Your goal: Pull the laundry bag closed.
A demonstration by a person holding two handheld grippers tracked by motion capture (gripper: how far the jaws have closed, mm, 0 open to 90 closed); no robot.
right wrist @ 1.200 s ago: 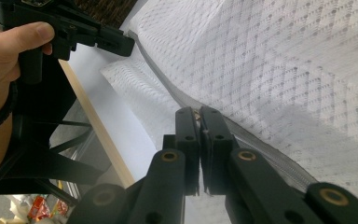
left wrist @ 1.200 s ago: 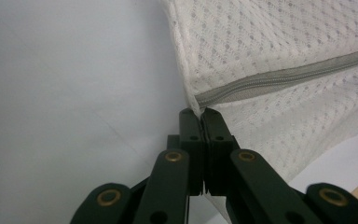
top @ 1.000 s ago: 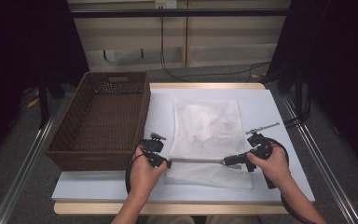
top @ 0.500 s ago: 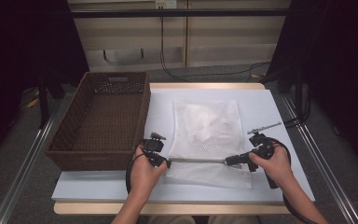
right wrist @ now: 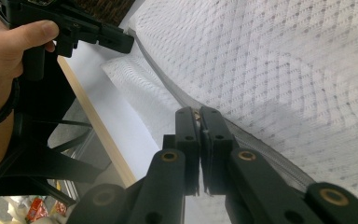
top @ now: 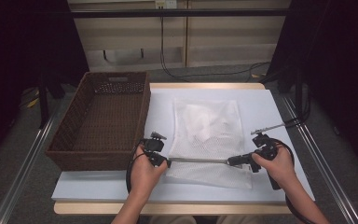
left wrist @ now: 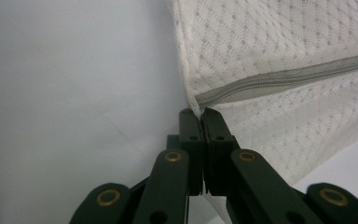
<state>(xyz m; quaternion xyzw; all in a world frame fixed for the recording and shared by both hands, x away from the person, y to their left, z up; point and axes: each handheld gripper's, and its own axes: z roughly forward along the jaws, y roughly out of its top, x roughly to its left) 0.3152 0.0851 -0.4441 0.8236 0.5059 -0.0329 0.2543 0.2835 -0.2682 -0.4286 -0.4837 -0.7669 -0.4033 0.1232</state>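
- A white mesh laundry bag [top: 208, 140] lies flat on the white table [top: 261, 107], just right of the basket and near the person's edge of the table.
- Something white and crumpled shows through the mesh in the bag's far half.
- A grey zipper [top: 198, 160] runs straight across the bag near its front end, stretched taut between the two grippers.
- The left gripper [top: 168, 162] has its jaws pressed together on the zipper's left end, right at the bag's corner; in the left gripper view [left wrist: 199, 114] the tips pinch the fabric where the zipper [left wrist: 279, 79] stops.
- The right gripper [top: 228, 162] has its jaws pressed together on the zipper's right end; in the right gripper view [right wrist: 198, 112] a small pale bit sits between the tips, though it is too small to say whether it is the zip pull.
- The left hand [top: 144, 172] and right hand [top: 275, 163] each hold a gripper handle, wide apart, with the forearms coming in from the near edge.
- A brown wicker basket [top: 103, 154] stands on the left part of the table, its right wall just beside the bag.
- Dark cables lie on the floor beyond the table.
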